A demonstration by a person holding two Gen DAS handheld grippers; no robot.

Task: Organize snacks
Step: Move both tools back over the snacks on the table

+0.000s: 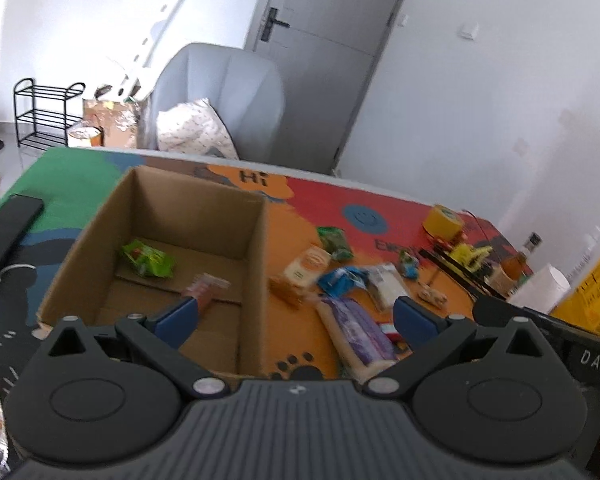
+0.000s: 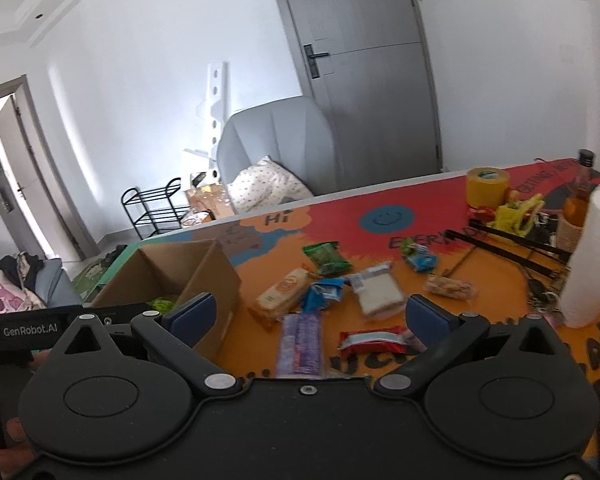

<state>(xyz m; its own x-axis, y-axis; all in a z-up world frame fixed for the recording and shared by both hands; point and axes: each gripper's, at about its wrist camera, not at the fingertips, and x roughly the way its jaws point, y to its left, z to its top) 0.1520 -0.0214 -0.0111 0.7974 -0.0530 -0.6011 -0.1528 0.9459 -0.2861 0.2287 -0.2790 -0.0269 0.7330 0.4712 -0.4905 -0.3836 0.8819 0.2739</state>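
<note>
We hold both grippers wide apart with nothing between the jaws. Our left gripper point(image 1: 296, 316) hangs over the near wall of the box point(image 1: 256, 264), straddling it: one finger sits inside the box, the other over the loose pile. That suits a hand that has nothing to carry and must go for the next packet. Inside the box lie a green pack point(image 1: 148, 258) and a pink pack point(image 1: 204, 286), flat on the bottom.

Our right gripper point(image 2: 312, 318) faces the rest of the snacks on the surface point(image 2: 500, 320), just beside the box: a purple pack point(image 2: 300, 344) and a red pack point(image 2: 374, 338) lie nearest, between its fingers in this view; a blue pack point(image 2: 320, 292), a white pack point(image 2: 376, 290) and a tan pack point(image 2: 284, 292) sit beyond. We judge the sorting barely begun, and the purple or red pack the easiest reach.
</note>
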